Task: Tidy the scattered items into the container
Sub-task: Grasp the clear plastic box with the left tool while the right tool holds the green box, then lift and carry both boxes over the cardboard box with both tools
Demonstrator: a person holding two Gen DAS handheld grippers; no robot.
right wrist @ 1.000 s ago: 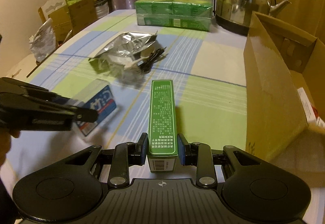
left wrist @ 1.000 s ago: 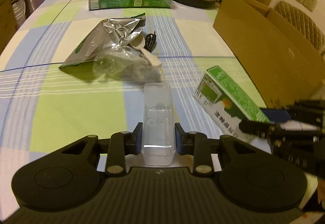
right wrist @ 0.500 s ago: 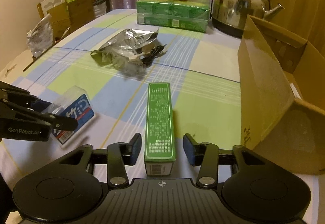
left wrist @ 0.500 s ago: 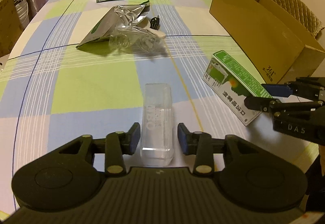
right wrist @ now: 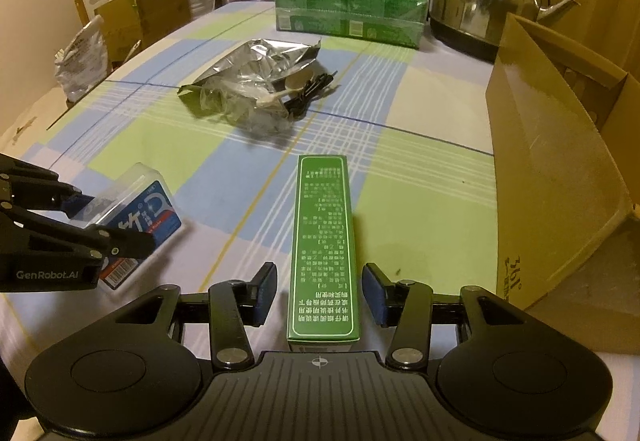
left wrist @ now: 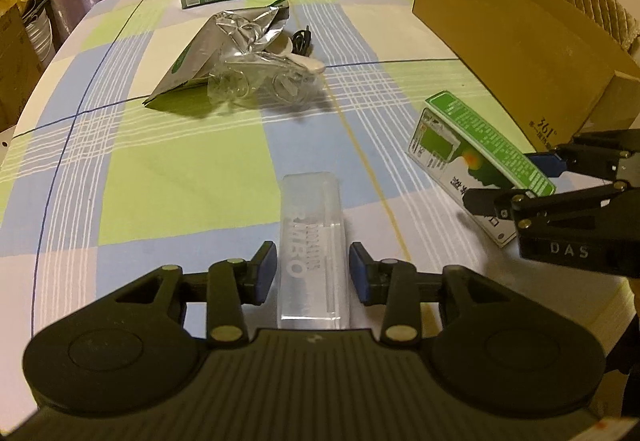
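**A:** Where are you in the tidy-up?

**B:** I'm at the pick-up, I reckon, with nothing in transit yet. The cardboard box [right wrist: 560, 169] stands open along the right edge of the tabletop [left wrist: 160, 181], with its tall wall facing me. I cannot make out anything inside it from here.

**A:** And the things you are after?

**B:** The green carton [right wrist: 324, 241] lies flat near the near edge, close to the box wall. It sits between the jaws of my right tongs [right wrist: 320, 291], which have just been opening. The pads stand clear of it on both sides, so it is not clamped.

**A:** The left side?

**B:** The clear plastic case [left wrist: 312, 241] also lies by the near edge, to the left of the carton. My left tongs [left wrist: 312, 271] straddle it and have just been closing a little. There are gaps beside both pads, so they are apart too, not gripping.

**A:** What next?

**B:** I should square each pair on its item and squeeze until the pads bite. Then I lift high enough to clear that tall wall. The foil pouch pile [left wrist: 236, 37] at mid-table waits for later.
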